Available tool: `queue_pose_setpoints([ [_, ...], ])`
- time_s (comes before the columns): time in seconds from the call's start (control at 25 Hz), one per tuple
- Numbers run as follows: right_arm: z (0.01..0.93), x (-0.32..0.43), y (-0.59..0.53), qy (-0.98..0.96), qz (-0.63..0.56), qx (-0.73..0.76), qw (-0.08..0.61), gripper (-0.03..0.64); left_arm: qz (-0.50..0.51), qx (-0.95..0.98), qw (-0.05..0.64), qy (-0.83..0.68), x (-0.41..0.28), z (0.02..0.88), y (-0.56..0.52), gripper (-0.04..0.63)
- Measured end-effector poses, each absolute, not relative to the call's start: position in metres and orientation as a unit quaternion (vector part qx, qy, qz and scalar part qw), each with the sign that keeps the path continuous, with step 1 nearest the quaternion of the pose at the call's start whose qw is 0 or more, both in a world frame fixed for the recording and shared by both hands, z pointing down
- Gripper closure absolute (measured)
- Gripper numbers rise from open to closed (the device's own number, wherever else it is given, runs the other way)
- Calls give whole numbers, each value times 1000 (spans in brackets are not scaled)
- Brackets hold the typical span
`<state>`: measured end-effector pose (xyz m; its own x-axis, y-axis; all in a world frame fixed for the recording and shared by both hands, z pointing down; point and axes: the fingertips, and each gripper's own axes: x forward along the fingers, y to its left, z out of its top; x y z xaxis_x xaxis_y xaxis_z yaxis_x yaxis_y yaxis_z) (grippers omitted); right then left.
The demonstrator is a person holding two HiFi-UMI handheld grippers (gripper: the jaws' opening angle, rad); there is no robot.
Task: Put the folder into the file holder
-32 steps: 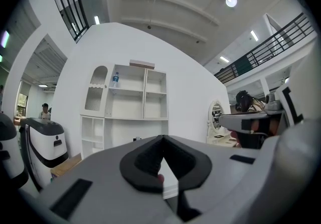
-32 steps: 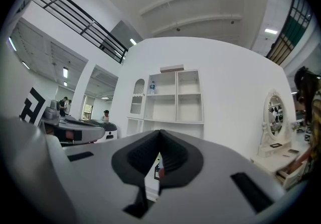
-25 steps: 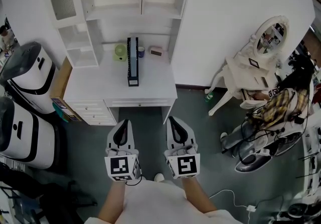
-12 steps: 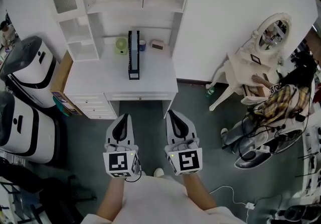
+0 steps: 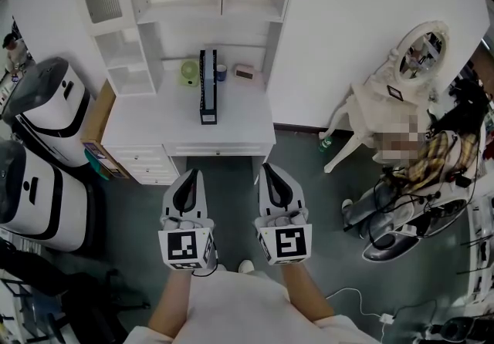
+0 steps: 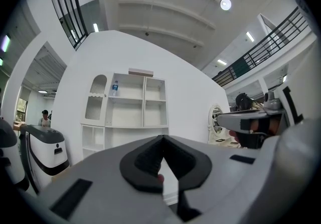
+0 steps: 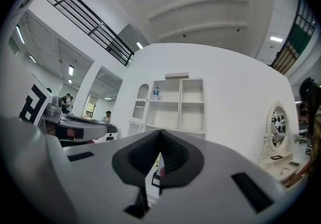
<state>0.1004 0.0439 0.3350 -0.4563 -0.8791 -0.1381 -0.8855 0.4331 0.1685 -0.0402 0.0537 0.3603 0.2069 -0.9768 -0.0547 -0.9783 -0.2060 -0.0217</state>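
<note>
Facing the white desk (image 5: 231, 130) from the grey floor in front of it, I hold both tools level and side by side, short of the desk's front edge. A white shelf unit (image 5: 208, 3) rises from the back of the desk against the wall. Two rounded white-and-black machines (image 5: 46, 115) stand to the left of the desk, and a white dressing table with an oval mirror (image 5: 417, 53) stands well to its right, past the wall's corner.

The left gripper (image 5: 187, 180) points at the desk. Its own view shows its dark pads pressed together with nothing between them. The right gripper (image 5: 270, 177), just beside it, also has its jaws together, and they too are empty.

The black file holder (image 5: 207, 88) stands upright near the middle of the desk, narrow end toward me, well apart from both tools. From here I cannot tell whether a folder sits inside it.

At the back of the desk, a green object (image 5: 188, 72) lies left of the holder. A small blue cup (image 5: 221, 72) and a pinkish box (image 5: 245, 72) lie to its right.
</note>
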Motion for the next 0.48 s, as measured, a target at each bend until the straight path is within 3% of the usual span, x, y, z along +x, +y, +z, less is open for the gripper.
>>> queue_pose_setpoints([
  [0.48,338,102,48,846,105,-522,18,630,12,-779,21,627,-35,366,58,603],
])
